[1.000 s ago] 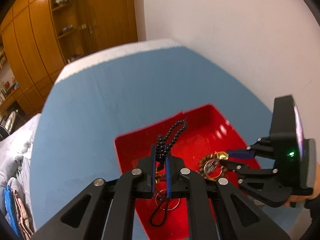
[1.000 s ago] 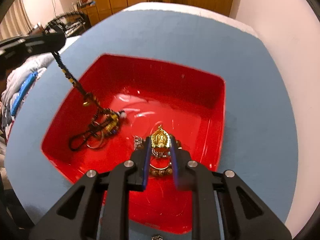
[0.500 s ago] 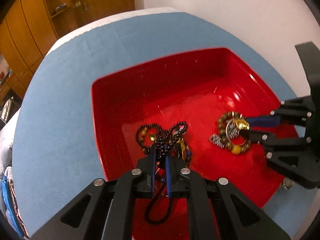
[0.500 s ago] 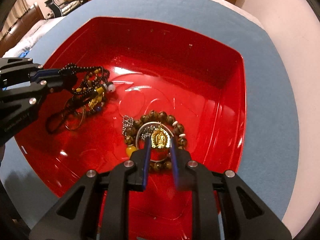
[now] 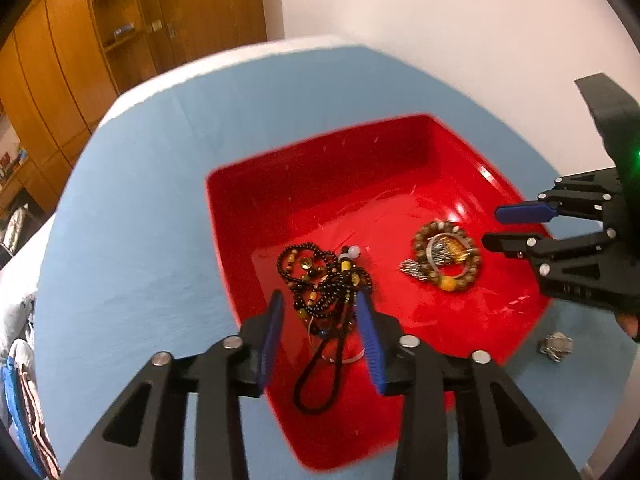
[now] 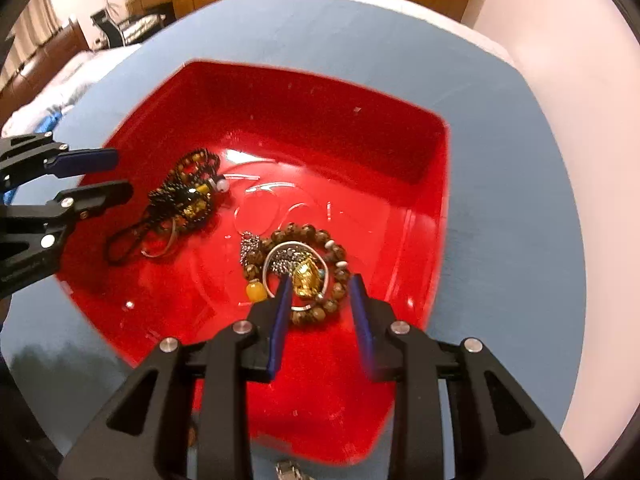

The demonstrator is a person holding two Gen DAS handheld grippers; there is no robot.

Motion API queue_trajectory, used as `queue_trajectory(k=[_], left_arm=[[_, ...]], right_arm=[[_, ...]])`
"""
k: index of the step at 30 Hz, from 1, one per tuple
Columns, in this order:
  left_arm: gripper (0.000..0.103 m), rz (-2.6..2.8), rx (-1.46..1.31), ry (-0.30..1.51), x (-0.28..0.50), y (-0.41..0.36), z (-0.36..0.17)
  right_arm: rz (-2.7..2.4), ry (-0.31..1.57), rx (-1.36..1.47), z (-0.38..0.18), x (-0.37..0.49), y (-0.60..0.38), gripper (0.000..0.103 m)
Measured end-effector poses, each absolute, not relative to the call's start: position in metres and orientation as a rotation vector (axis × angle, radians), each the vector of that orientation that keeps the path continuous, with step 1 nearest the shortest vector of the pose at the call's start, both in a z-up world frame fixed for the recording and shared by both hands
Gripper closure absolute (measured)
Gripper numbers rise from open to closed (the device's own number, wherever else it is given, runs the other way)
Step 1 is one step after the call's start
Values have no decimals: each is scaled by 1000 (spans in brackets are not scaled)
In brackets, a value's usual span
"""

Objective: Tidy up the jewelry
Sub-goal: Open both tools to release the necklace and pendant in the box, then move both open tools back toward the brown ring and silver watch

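Observation:
A red tray (image 5: 304,184) (image 6: 320,104) sits on the blue table. A tangle of black bead necklace with a cord loop (image 5: 326,284) (image 6: 180,200) lies in its left part. A brown bead bracelet with a gold pendant and silver ring (image 5: 446,254) (image 6: 304,268) lies in its right part. My left gripper (image 5: 320,304) (image 6: 100,176) is open and empty just above the black necklace. My right gripper (image 6: 320,284) (image 5: 504,226) is open and empty over the bracelet.
A small silvery piece (image 5: 556,346) lies on the blue table (image 5: 140,220) outside the tray's right corner. Another small metal piece (image 6: 288,472) shows at the table's near edge. A white wall stands behind; wooden cabinets (image 5: 80,48) are at the left.
Both grippers have opened. The left let the black necklace drop in the tray, the right released the gold pendant onto the bracelet. Both have drawn back a little.

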State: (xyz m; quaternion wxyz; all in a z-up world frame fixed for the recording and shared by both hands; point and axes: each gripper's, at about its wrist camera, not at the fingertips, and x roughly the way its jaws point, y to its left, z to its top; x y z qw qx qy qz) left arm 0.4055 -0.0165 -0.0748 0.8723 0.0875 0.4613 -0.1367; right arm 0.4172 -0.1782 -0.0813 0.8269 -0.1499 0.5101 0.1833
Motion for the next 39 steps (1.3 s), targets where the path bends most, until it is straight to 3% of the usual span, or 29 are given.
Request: queue_trajectory(k=[9, 16, 27, 35, 39], left_arm=[[40, -361, 199, 827, 320, -22, -37], [35, -424, 194, 793, 262, -47, -52], [30, -454, 226, 865, 251, -99, -112], [30, -419, 213, 936, 275, -119, -146], [30, -403, 214, 961, 286, -123, -158]], right_arm=[[429, 932, -220, -30, 350, -223, 55], [403, 841, -203, -28, 292, -250, 36], [386, 941, -156, -107, 263, -272, 36], [417, 961, -180, -130, 261, -263, 36], [428, 974, -200, -141, 264, -257, 43]])
